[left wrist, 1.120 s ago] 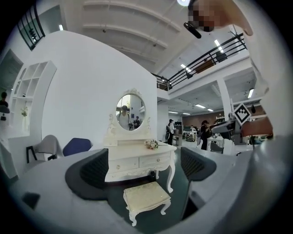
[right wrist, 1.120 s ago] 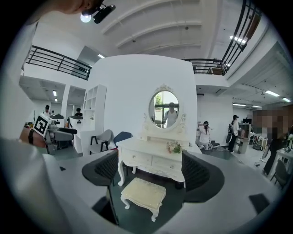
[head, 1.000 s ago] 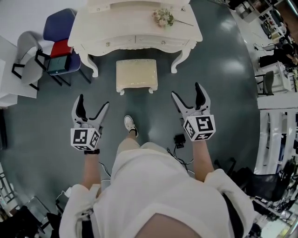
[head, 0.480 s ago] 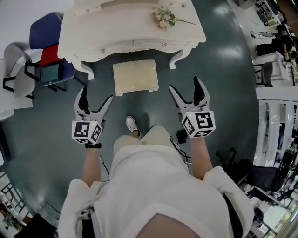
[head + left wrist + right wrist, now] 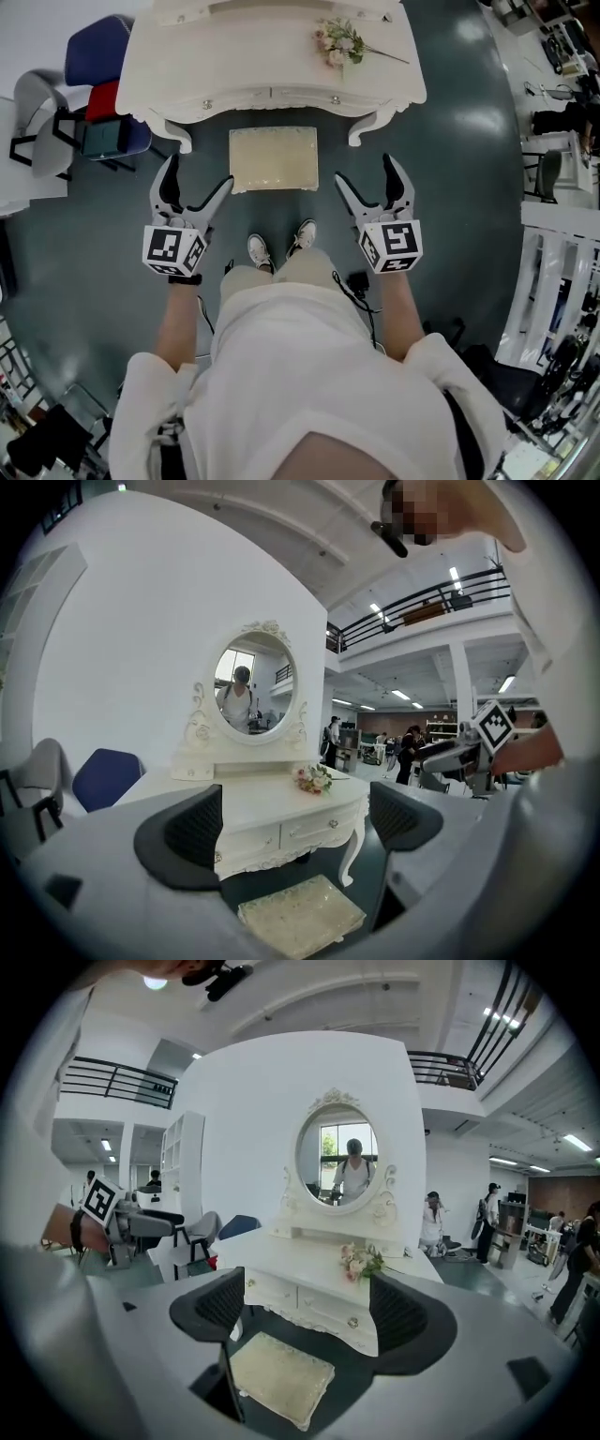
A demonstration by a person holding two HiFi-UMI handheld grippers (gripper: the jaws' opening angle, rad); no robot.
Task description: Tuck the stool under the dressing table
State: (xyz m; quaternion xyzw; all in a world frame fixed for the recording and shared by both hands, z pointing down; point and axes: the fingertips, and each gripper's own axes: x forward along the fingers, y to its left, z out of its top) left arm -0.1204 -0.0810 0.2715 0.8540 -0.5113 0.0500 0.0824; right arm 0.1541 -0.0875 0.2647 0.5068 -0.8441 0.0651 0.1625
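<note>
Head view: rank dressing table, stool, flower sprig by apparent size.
1. dressing table, clearly largest, though its top sits nearer the camera, which inflates it
2. stool
3. flower sprig, smallest

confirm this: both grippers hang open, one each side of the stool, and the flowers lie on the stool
Not quite. The flowers lie on the table, not the stool; the head view shows it. The rest holds: the left gripper and right gripper are open, one each side of the stool.
</note>
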